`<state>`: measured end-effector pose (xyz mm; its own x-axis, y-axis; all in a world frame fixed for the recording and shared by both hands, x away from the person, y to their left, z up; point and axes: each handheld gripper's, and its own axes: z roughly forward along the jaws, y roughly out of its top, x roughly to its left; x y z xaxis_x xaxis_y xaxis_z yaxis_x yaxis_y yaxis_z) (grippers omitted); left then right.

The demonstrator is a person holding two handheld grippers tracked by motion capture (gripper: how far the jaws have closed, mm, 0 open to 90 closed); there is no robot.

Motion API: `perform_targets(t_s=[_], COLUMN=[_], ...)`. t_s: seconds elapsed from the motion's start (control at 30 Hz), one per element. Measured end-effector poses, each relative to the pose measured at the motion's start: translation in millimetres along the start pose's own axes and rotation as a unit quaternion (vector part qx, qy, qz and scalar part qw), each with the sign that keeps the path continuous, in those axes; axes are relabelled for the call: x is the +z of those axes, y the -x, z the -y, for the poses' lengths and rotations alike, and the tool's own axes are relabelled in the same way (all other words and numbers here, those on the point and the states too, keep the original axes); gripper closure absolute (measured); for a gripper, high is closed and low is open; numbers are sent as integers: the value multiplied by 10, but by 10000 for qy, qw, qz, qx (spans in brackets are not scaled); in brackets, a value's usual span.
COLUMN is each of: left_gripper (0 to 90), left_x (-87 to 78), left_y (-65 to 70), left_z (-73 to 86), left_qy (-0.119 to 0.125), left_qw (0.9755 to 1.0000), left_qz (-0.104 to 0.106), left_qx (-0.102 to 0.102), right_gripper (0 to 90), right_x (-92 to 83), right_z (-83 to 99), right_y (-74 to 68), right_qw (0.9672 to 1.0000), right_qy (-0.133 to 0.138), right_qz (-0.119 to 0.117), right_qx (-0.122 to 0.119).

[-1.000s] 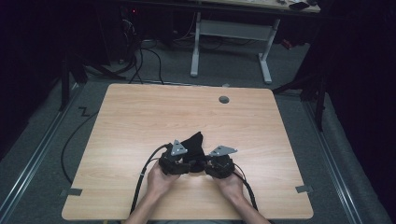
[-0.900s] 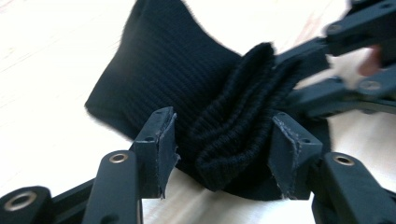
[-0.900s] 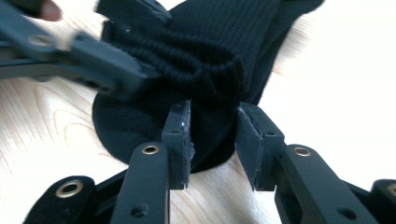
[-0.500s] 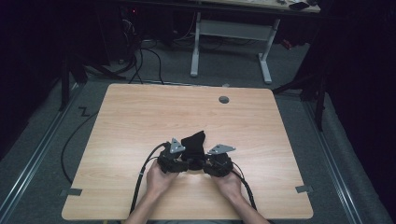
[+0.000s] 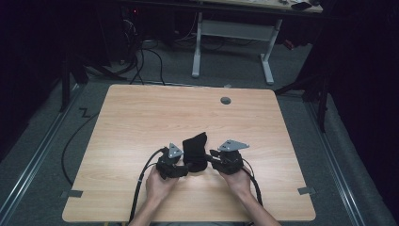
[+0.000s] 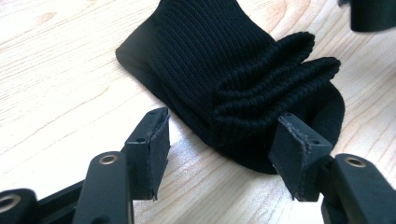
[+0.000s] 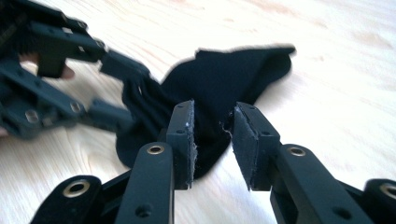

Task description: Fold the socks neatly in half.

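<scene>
A: Where's the sock (image 5: 195, 150)?

B: On the table (image 5: 141, 117), near the person's edge, lying between the two grippers. Black ribbed knit, folded over itself; in the left gripper view the layered cuff end (image 6: 275, 88) faces the camera.

A: Left gripper (image 5: 181, 165)?

B: Released. Its jaws have just been opening and now stand wide, one on either side of the cuff end. Bare wood shows between the left-hand pad (image 6: 161, 142) and the fabric; the other pad sits just beside the folds, and I can't tell whether it touches them.

A: Right gripper (image 5: 211, 160)?

B: Its jaws have just been closing. In the right gripper view the pads (image 7: 184, 140) stand part-way apart with the sock's edge (image 7: 210, 135) in the gap. A little light shows beside the right-hand pad, so no clamp on the fabric. Not grasping.

A: Hands?

B: Left hand (image 5: 160, 181) and right hand (image 5: 237, 181) each wrap a gripper body, close together at the near edge. The left gripper also shows blurred at the left of the right gripper view.
</scene>
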<state>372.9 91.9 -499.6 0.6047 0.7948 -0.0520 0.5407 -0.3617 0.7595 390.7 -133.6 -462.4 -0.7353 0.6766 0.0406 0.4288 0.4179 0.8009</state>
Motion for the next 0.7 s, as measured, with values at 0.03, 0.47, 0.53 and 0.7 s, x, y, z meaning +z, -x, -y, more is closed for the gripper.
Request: perform_targets(t_s=[0.03,0.47,0.53,0.7], left_gripper=[407,404,405,407], left_x=[0,17,23,31], left_y=[7,82,88,70], left_z=[5,61,58,68], left_qy=[-13,-35,-29,53], left_qw=[10000,10000,10000,10000], left_qz=[-1,-44,-59,-37], left_qx=[22,6,3,-6], right_gripper=[676,875,874,865], right_x=[34,301,205,110], right_z=[-32,-70,-114,-77], right_y=[-12,-80,-124,-202], right_qw=[10000,9980,9978,9954], right_qy=[-38,-391,-230,-370], right_qz=[-7,-191,-248,-219], right_qx=[-48,-457,-578,-851])
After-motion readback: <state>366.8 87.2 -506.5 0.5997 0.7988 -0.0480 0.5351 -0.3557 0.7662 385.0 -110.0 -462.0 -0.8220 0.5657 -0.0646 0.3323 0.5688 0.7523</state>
